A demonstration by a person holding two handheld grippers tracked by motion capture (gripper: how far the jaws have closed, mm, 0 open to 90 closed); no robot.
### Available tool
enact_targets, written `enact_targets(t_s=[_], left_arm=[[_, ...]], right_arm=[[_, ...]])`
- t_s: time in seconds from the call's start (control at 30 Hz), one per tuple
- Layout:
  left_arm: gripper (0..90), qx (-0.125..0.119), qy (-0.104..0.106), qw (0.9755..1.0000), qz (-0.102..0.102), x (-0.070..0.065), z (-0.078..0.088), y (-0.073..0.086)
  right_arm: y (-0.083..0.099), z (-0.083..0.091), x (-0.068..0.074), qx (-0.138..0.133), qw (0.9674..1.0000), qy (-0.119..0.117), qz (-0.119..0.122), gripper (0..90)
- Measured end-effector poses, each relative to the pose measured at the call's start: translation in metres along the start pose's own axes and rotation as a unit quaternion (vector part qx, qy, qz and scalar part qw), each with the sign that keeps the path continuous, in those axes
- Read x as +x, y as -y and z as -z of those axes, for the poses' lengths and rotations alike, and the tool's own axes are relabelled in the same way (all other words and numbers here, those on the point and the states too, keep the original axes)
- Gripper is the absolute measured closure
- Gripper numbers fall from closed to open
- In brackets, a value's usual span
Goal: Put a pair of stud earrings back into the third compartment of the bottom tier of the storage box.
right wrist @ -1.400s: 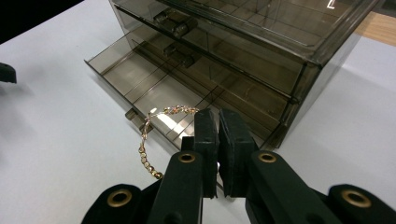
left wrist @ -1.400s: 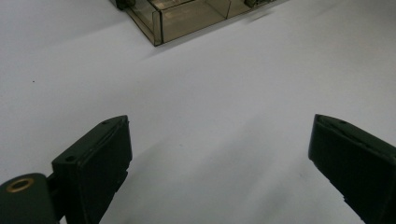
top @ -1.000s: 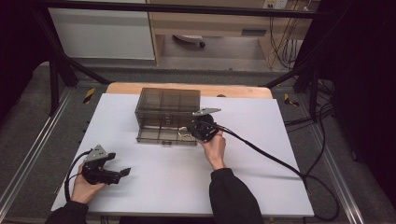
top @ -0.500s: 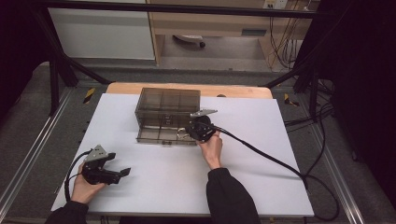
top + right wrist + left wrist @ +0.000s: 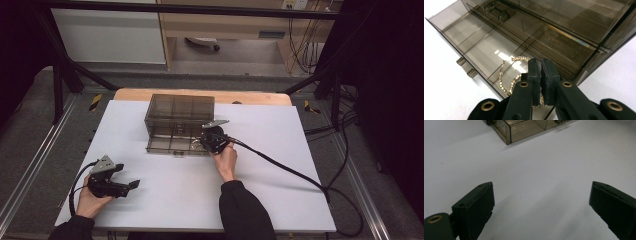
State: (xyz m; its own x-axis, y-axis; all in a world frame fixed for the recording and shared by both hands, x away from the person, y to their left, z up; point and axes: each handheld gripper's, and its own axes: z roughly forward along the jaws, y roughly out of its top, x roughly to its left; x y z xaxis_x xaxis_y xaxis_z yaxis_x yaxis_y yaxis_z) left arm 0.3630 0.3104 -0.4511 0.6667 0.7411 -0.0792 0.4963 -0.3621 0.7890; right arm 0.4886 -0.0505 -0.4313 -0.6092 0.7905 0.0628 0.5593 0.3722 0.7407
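The right gripper (image 5: 541, 65), jaws shut on a gold beaded hoop earring (image 5: 507, 75), hangs over the smoky organizer's drawer (image 5: 474, 53). The hoop dangling at seven o'clock could snag a divider; the left gripper (image 5: 541, 207) idles open, empty

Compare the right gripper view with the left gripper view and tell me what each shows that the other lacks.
Right gripper view: the right gripper, jaws shut on a gold bracelet that hangs into a front compartment of the open drawer, with dividers and a small handle visible.

Left gripper view: the left gripper, jaws wide open with nothing between them, above a broad stretch of bare surface.

Both: the smoky clear plastic box and the white table it stands on.
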Motion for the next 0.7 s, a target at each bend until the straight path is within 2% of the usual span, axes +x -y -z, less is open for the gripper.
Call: enact_targets(t_s=[0.2, 0.37, 0.53, 0.67, 0.7], left_arm=[[6.0, 0.0, 0.0, 1.0, 0.0, 0.0, 0.0, 0.0], [6.0, 0.0, 0.0, 1.0, 0.0, 0.0, 0.0, 0.0], [6.0, 0.0, 0.0, 1.0, 0.0, -0.001, 0.0, 0.0], [6.0, 0.001, 0.0, 1.0, -0.001, -0.001, 0.0, 0.0], [6.0, 0.001, 0.0, 1.0, -0.001, -0.001, 0.0, 0.0]], right_arm=[[0.002, -0.002, 0.0, 0.008, 1.0, -0.001, 0.0, 86.3], [0.002, -0.001, 0.001, 0.004, 1.0, -0.004, -0.002, 84.2], [0.0, 0.009, 0.004, -0.006, 0.9999, -0.005, 0.008, 81.5], [-0.004, 0.027, 0.006, -0.02, 0.9996, -0.016, 0.009, 73.8], [-0.004, 0.027, 0.006, -0.02, 0.9996, -0.016, 0.009, 73.8]])
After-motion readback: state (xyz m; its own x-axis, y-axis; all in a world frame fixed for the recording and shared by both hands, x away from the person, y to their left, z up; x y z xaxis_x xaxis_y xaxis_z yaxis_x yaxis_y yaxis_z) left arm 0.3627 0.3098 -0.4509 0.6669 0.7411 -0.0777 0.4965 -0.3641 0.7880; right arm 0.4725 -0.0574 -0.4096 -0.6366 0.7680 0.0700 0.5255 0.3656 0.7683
